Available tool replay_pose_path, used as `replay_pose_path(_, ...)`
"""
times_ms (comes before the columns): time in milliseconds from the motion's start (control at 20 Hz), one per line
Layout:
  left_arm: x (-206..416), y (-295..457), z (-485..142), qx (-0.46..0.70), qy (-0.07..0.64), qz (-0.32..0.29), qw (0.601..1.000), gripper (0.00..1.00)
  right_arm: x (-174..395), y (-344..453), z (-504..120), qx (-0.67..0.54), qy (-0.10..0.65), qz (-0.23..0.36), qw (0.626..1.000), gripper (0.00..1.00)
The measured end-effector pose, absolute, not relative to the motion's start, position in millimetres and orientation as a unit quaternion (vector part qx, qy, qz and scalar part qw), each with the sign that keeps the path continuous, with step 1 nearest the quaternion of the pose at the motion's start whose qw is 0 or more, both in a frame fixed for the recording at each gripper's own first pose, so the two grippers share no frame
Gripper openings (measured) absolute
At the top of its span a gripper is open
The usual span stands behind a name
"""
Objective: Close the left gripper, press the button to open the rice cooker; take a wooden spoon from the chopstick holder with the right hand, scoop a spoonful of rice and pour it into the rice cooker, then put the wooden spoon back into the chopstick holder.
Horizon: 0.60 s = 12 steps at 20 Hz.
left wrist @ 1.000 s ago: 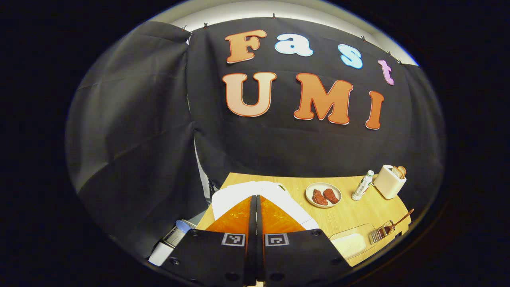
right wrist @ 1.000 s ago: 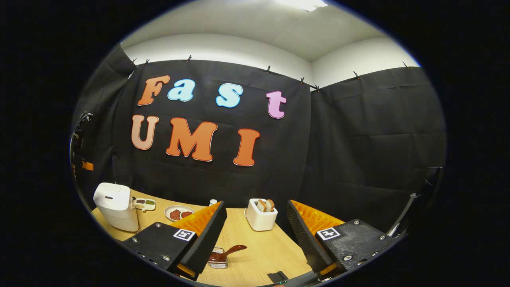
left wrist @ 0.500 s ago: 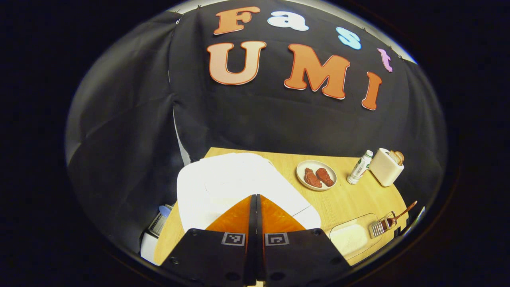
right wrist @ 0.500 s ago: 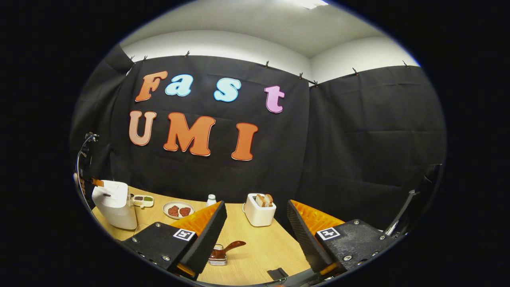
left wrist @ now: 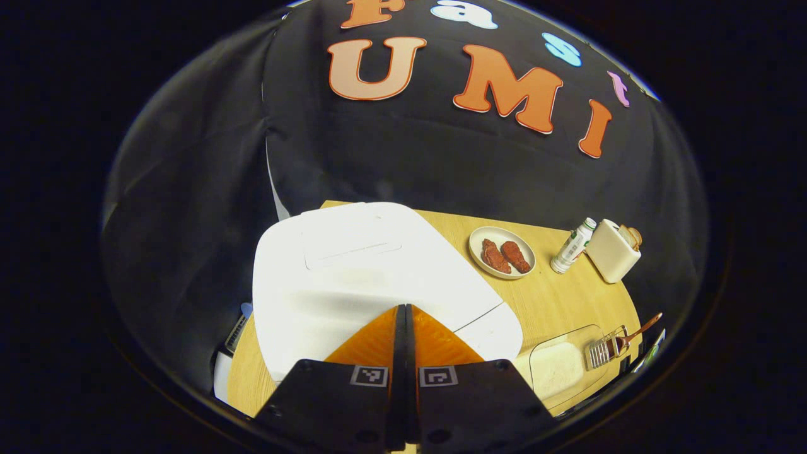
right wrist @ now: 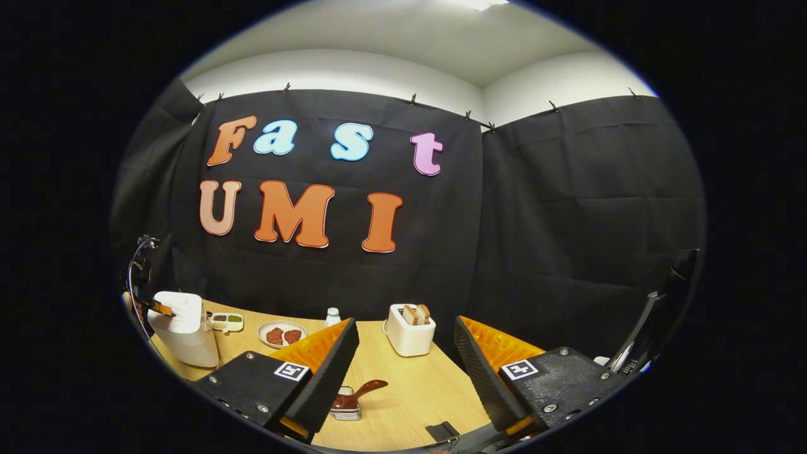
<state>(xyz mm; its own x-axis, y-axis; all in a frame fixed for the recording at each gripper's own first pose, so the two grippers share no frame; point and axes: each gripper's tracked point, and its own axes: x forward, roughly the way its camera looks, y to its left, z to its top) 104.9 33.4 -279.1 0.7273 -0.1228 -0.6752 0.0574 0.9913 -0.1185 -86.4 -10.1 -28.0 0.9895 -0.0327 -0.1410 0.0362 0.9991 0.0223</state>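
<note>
In the left gripper view the white rice cooker (left wrist: 353, 277) sits with its lid down, right under my left gripper (left wrist: 404, 310). That gripper's jaws are pressed together with nothing between them, just above the cooker's front. A clear container of rice (left wrist: 558, 366) lies at the right, beside a wire chopstick holder (left wrist: 604, 353) with a wooden spoon (left wrist: 637, 333) in it. In the right gripper view my right gripper (right wrist: 406, 343) hangs open above the table, with the chopstick holder (right wrist: 343, 407) and wooden spoon (right wrist: 365, 388) below it. The rice cooker (right wrist: 183, 328) stands far left, the other gripper (right wrist: 156, 307) over it.
A plate with two pieces of meat (left wrist: 502, 253), a small bottle (left wrist: 572, 246) and a white toaster with bread (left wrist: 615, 250) stand along the back of the wooden table (left wrist: 555, 296). A small condiment tray (right wrist: 226, 321) sits behind the cooker.
My left gripper has dropped and moved closer over the rice cooker, which now looks larger beneath it. The right gripper has barely shifted and stays open.
</note>
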Motion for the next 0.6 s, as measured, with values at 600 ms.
replay_pose_path(600, 113, 45, -198, -0.01, 0.272, -0.032, 0.962, 0.05, -89, -14, -30, 0.014, 0.069, -0.017, 0.997, 0.95)
